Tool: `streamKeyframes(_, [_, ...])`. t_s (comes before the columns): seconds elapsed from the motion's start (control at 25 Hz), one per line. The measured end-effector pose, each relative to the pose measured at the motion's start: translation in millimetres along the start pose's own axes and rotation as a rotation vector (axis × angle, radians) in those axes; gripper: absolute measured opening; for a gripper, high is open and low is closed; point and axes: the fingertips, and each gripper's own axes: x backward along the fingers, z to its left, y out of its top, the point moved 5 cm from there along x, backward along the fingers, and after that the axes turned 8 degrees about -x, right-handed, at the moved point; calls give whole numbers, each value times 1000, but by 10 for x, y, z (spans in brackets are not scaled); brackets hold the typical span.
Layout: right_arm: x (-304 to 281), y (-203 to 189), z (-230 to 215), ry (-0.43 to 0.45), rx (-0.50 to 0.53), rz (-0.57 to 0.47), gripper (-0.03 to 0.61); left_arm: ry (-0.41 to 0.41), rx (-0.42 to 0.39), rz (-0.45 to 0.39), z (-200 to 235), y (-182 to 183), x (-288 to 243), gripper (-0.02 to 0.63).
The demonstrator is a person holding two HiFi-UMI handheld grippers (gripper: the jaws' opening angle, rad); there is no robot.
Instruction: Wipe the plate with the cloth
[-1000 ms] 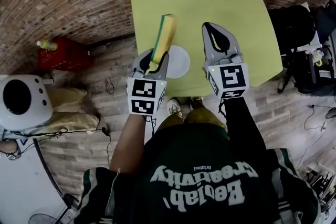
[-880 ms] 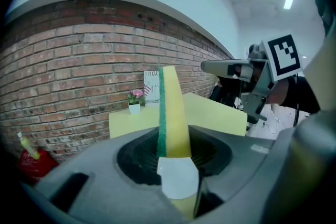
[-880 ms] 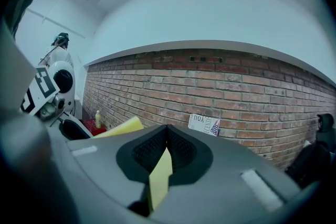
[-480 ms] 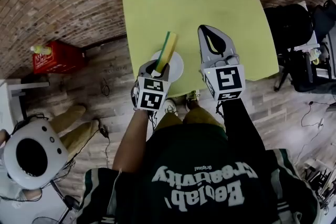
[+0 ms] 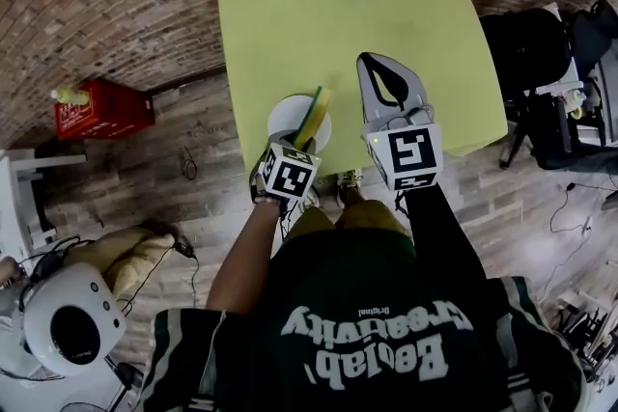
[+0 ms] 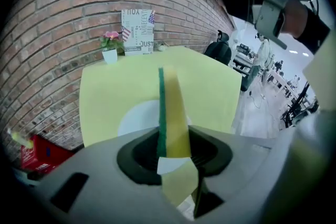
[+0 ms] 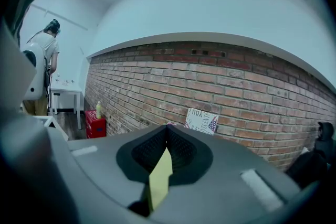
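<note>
Down onto the plate has come the left gripper [image 6: 170, 147], bringing its sponge lower than half a second ago.
Its jaws are clamped on the near end of the yellow sponge [image 6: 169, 107], which stands on edge with its green scouring face to the left. The far end reaches over the white plate [image 5: 283, 116] by the front edge of the table [image 5: 386, 14]; contact cannot be told. The sponge looks light and soft, so held by one end it will likely flex when pressed. The plate looks hard and smooth and may skid. The right gripper [image 7: 167, 136], jaws together on nothing, hovers just beside the plate.
</note>
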Motion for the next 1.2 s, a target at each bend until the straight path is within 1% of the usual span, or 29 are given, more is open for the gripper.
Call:
streamKeyframes(0.24, [24,2,16,8,29,0,12,5,-23,66,-31,-35,-189,137])
streamKeyframes(0.36, [37,23,11,7,31,-5,12,12,-33,79,-36,-33,-182,137])
streamKeyframes(0.52, [59,55,-10,10,34,-13,12,31,-21,89,8,-57,-168,137])
streamKeyframes(0.8, [45,107,22,32,30,-29,12,105,46,98,237,-202,-32,137])
streamKeyframes(0.96, [16,158,83,57,33,-44,12,155,89,90,377,-286,91,137])
streamKeyframes(1.2, [-31,198,217,93,34,-60,12,220,171,101,570,-573,281,137])
